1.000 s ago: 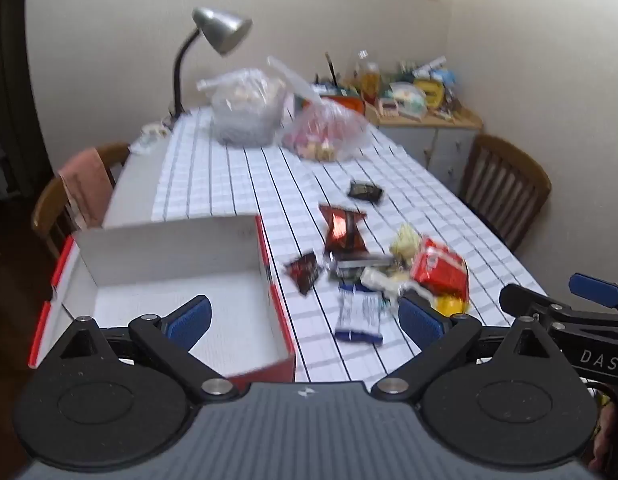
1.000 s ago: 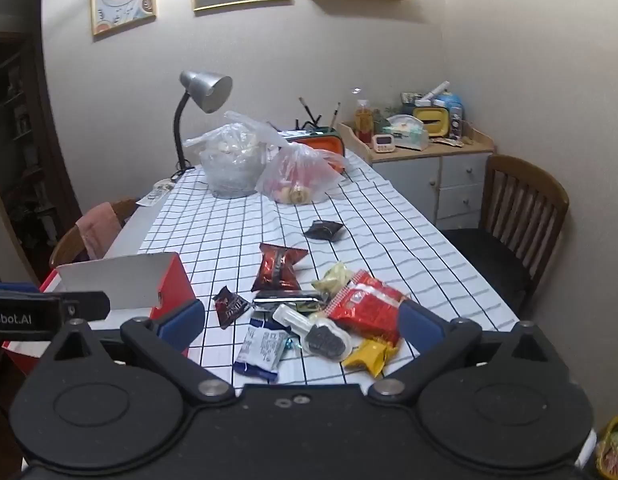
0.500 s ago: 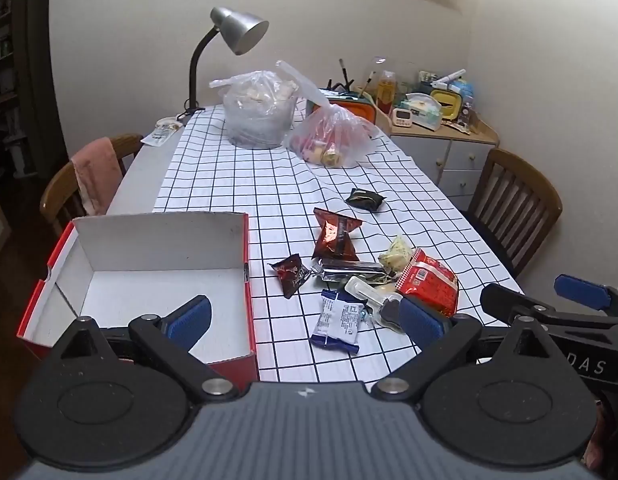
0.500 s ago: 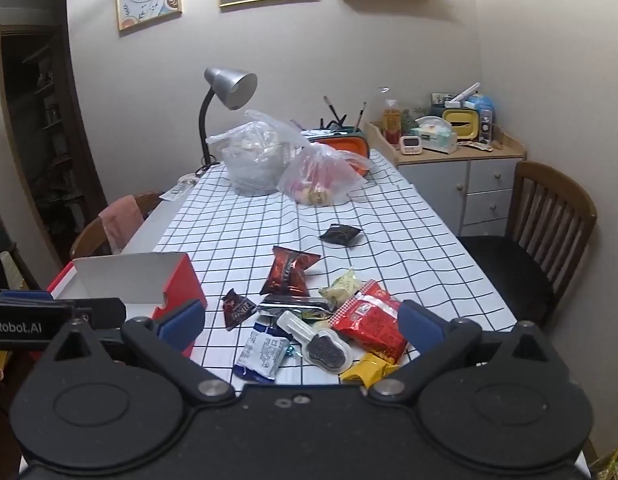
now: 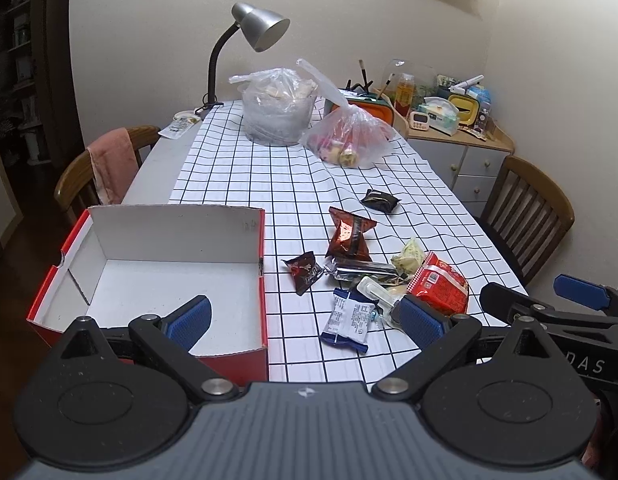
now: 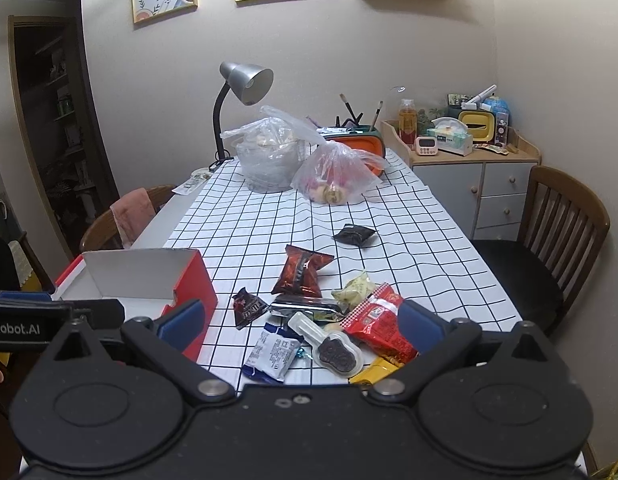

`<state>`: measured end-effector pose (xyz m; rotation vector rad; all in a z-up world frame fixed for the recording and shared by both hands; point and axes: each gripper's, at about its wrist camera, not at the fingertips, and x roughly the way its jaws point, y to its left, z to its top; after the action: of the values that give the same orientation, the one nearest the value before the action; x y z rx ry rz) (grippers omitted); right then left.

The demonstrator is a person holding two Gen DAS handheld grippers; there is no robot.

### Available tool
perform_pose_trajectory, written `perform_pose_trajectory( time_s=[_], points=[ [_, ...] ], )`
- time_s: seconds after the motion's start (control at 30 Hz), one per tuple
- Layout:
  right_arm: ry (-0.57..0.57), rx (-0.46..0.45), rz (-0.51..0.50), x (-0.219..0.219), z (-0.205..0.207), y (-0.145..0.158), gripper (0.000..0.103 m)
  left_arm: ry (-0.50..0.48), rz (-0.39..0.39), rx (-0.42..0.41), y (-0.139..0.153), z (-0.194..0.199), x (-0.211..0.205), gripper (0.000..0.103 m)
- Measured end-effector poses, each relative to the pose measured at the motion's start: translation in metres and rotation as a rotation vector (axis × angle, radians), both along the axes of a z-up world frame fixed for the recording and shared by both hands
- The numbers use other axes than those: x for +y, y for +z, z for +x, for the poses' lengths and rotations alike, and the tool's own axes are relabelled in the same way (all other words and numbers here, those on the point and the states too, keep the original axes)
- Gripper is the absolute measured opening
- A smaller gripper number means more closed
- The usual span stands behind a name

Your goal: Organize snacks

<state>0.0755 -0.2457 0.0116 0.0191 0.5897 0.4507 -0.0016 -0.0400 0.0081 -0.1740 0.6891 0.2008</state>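
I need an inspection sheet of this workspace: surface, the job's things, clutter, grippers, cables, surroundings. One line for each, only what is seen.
Surface: long table under a white black-grid tablecloth, slightly wrinkled.
Job's things: open red cardboard box with white inside, nothing in it; loose snack packets beside it, among them a blue-and-white packet, a red crinkled packet and a black packet lying apart.
Clutter: two clear plastic bags with food, at the far end.
Grippers: left gripper open, holding nothing; right gripper open, holding nothing.
Cables: nothing seen clearly.
Surroundings: grey gooseneck desk lamp, wooden chairs, a crowded sideboard.
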Motion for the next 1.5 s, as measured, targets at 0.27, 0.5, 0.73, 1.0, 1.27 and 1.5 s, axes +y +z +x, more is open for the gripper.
perform_pose_trajectory(
  time_s=[0.27,0.5,0.73,1.0,1.27,1.5],
  points=[
    [-0.006,0.006,-0.022,0.0022,0.0012,0.0005,0.103,-0.007,0.010,0.011,0.0015,0.0003,0.0000,0.101],
    [0.000,0.009,-0.007,0.0031,0.0009,0.0014,0.103,-0.004,0.010,0.033,-0.0004,0.0022,0.0014,0.101],
    [0.010,0.026,0.012,0.0008,0.0018,0.0012,0.102,0.002,0.000,0.042,-0.0017,0.0028,0.0035,0.101],
    [0.031,0.026,0.032,-0.0015,0.0018,0.0021,0.101,0.005,-0.001,0.043,-0.0016,0.0034,0.0044,0.101],
    [0.037,0.022,0.032,-0.0025,0.0022,0.0028,0.100,0.005,0.001,0.043,-0.0010,0.0039,0.0034,0.101],
    [0.040,0.016,0.031,-0.0033,0.0020,0.0032,0.101,0.005,0.004,0.041,-0.0003,0.0050,0.0018,0.101]
  ],
)
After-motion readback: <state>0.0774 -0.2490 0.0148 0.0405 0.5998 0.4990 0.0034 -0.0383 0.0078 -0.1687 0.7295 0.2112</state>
